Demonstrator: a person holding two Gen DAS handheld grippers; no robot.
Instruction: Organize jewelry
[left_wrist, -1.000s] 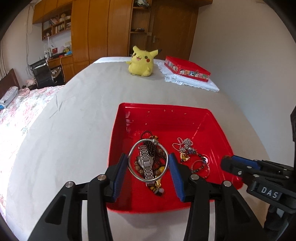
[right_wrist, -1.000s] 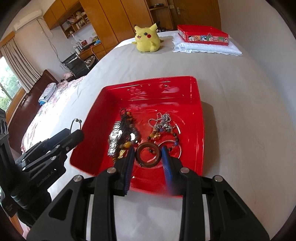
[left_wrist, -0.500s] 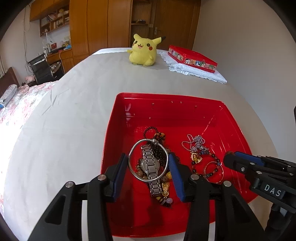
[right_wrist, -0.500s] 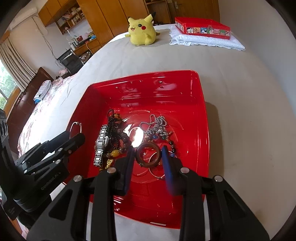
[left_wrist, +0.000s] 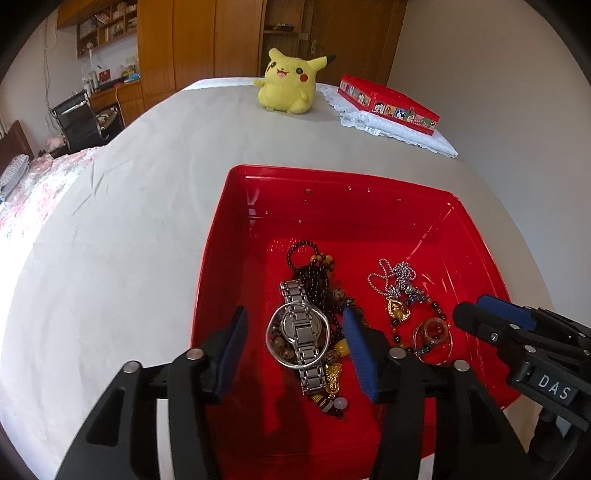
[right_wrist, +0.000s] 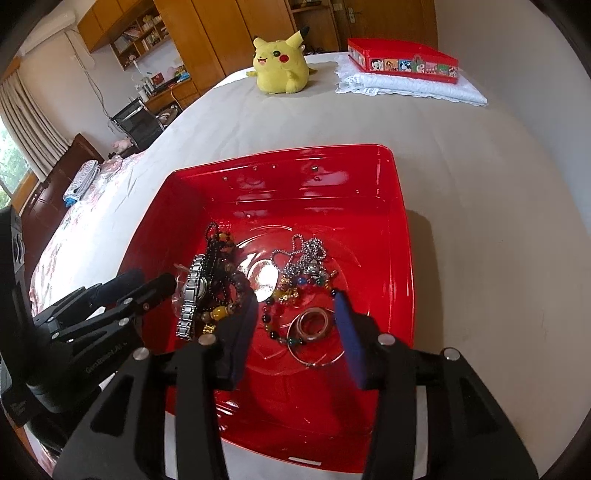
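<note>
Looking along the left gripper (left_wrist: 293, 341), the left wrist view shows its two blue-padded fingers spread wide with nothing clamped, poised over the near-left part of a square red plastic tray (left_wrist: 258, 177) that sits on a pale grey bed cover (left_wrist: 122, 236). Between the pads, lying in the tray, is a plain silver metal bangle (left_wrist: 297, 334) resting on a steel-link wristwatch (left_wrist: 301, 332), and both lie on a tangle of dark and amber bead strings (left_wrist: 317, 273). Toward the tray's right side rest a silver ball-chain necklace (left_wrist: 397, 280) and a small brown wooden ring (left_wrist: 433, 331), with the tip of the right gripper (left_wrist: 480, 315) just beside the ring. At the bed cover's far edge stand a yellow plush toy (left_wrist: 290, 86) and a flat red box with cartoon pictures (left_wrist: 388, 103) on a folded white lace cloth (left_wrist: 406, 134). From the right wrist view, the right gripper (right_wrist: 297, 326) also stands open, holding nothing, its pads on either side of the wooden ring (right_wrist: 312, 323), which lies on the tray (right_wrist: 400, 221) floor near the near edge, on a thin wire hoop (right_wrist: 314, 360) and a strand of coloured beads (right_wrist: 277, 325). The ball-chain necklace (right_wrist: 304, 254) sits just beyond, around the tray's middle. The wristwatch (right_wrist: 194, 291) and bead strings (right_wrist: 221, 251) lie on the tray's left side, with the left gripper (right_wrist: 147, 284) reaching in over the left rim beside them; the bangle cannot be made out clearly there. The plush toy (right_wrist: 282, 68), the red box (right_wrist: 402, 61) and the lace cloth (right_wrist: 406, 86) stand at the far edge.
</note>
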